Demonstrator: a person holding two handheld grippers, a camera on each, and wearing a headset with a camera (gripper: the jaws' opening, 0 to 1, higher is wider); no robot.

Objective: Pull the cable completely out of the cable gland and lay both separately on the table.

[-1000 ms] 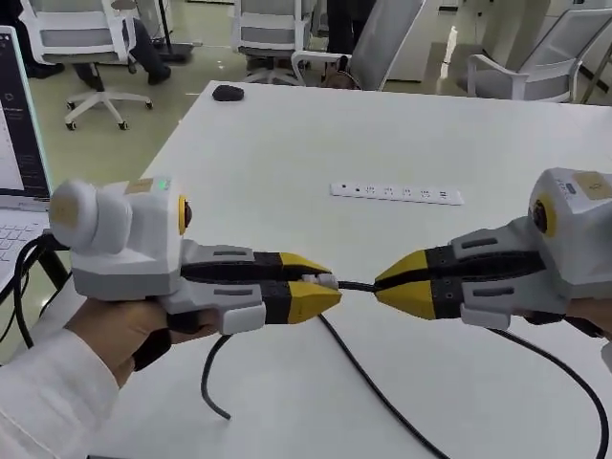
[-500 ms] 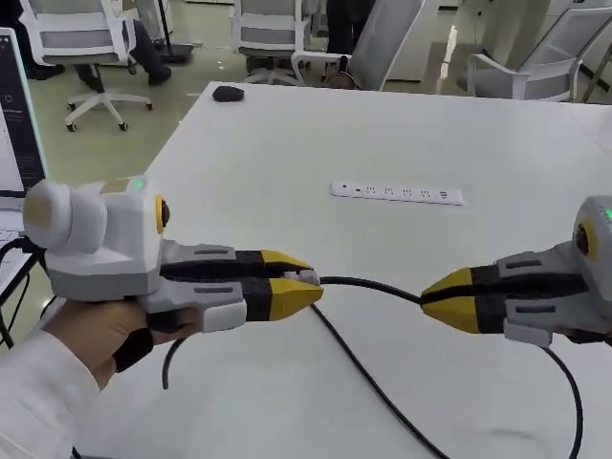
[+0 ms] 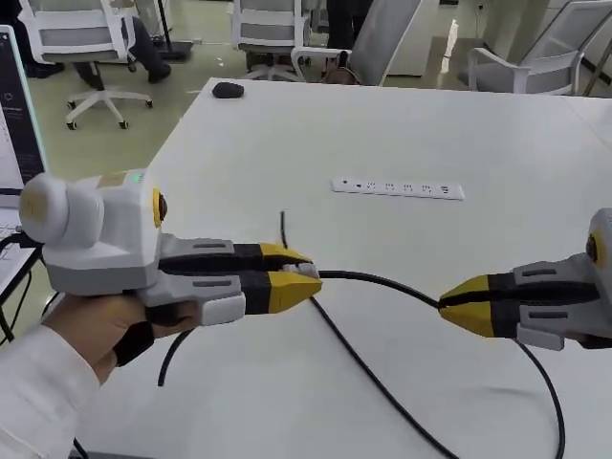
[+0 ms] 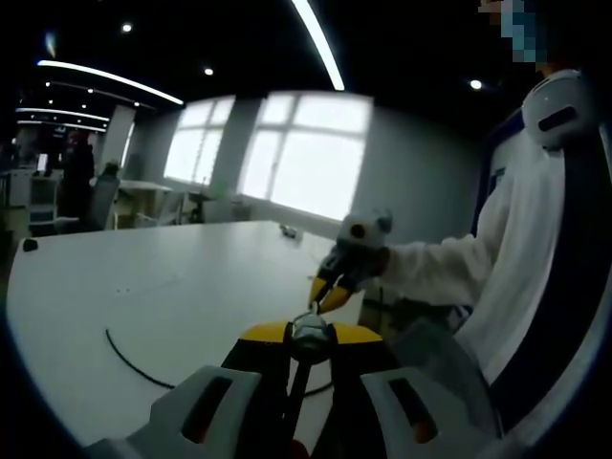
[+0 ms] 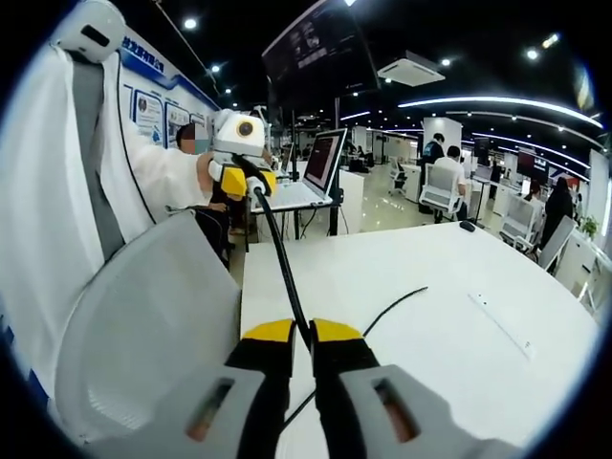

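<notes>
Clamping a small pale cable gland (image 3: 308, 273) between its closed yellow-tipped jaws, the left gripper (image 3: 304, 277) is held above the white tabletop (image 3: 287, 143), close to the near left corner. The right gripper (image 3: 448, 308), above the near edge toward the right, has its jaws closed on the thin black round cable (image 3: 382, 282). The right gripper view confirms this: the cable passes between the two yellow tips and runs straight to the gland. Between the two grippers the cable spans in a shallow arc, clear of the tabletop. Further black cable lies in loops on the tabletop beneath and beside both grippers; which length belongs to which side of the gland cannot be told. A long white power strip (image 3: 397, 191) lies near the middle of the tabletop, well apart from the work. Task status, as a judgement: extraction is under way but not complete, since the cable enters the gland at the left gripper's tips and neither part lies on the tabletop. Left to do: draw the cable through until its end clears the gland, then set the gland and the cable down at separate places on the tabletop and release both.
</notes>
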